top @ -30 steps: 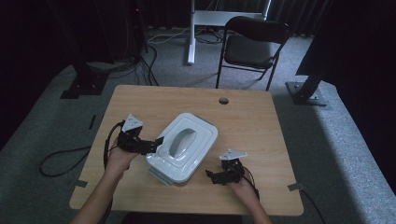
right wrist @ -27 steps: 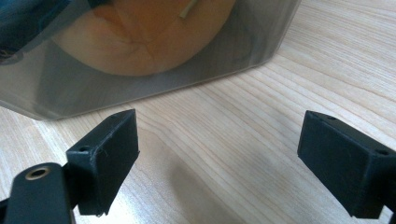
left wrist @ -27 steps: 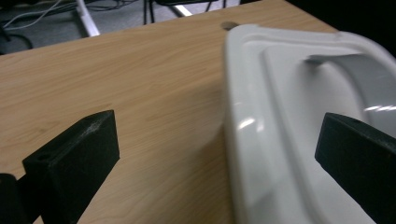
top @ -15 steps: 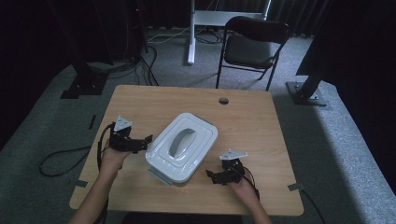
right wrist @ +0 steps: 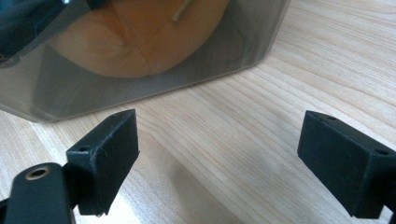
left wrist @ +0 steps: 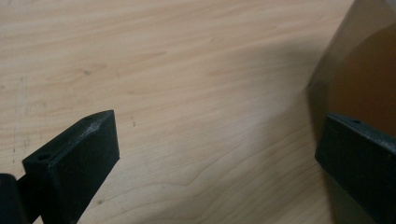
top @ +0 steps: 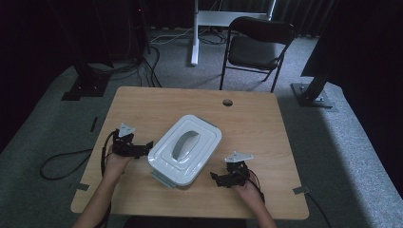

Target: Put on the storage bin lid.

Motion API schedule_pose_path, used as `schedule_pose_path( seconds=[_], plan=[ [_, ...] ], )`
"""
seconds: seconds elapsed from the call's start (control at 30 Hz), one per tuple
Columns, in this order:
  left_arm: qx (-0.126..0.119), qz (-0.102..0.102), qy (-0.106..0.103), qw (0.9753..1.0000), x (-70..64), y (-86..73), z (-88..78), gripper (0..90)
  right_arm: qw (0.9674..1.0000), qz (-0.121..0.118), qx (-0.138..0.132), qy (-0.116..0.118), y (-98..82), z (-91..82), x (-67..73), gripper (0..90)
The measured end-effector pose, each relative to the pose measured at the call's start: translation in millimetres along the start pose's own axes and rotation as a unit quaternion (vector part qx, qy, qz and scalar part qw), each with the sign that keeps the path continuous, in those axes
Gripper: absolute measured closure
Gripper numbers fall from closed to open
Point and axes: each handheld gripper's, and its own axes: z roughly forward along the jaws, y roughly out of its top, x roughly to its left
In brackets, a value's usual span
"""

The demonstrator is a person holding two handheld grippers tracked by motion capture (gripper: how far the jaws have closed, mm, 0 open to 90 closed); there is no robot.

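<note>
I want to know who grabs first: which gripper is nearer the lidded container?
Left. The left gripper is right at the lidded container, at its left edge; the right gripper sits a little off its near right corner.

High view: camera sits above your side of counter [top: 266,114], looks forward and down, far off, whole counter plus floor and chair [top: 256,45] behind. Left gripper view: camera rides your left gripper [top: 130,144], very close, low over wood, box [left wrist: 359,70] edge at right. Right gripper view: same on right gripper [top: 227,178], close, facing box [right wrist: 140,51] wall. All three share box [top: 185,149] and counter wood.
</note>
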Motion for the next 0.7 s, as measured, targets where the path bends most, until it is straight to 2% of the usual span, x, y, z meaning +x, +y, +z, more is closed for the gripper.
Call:
schedule_pose_path(
  seconds=[0.3, 0.37, 0.43, 0.5, 0.7],
  plan=[
    [0.011, 0.006, -0.003, 0.9999, -4.8, -10.6, 18.1, 0.3, 1.0000, 0.002, -0.003, -0.001, 0.9, -0.3, -0.3, 11.8],
    [0.022, 0.005, -0.002, 0.9997, -7.3, -12.1, 23.3, 0.3, 1.0000, 0.003, -0.003, 0.000, 0.9, -0.3, -0.2, 11.8],
    [0.024, 0.005, -0.010, 0.9996, -10.7, -13.4, 26.3, 0.3, 1.0000, 0.003, -0.004, 0.001, 1.0, -0.6, -0.1, 11.8],
    [0.027, 0.019, -0.008, 0.9994, -16.3, -14.0, 28.2, 0.3, 1.0000, 0.005, -0.005, 0.001, 1.0, -1.0, -0.4, 11.8],
    [0.024, 0.015, -0.008, 0.9996, -18.4, -15.2, 27.9, 0.4, 1.0000, 0.004, -0.005, -0.002, 0.5, -2.8, -1.7, 11.8]
  ],
)
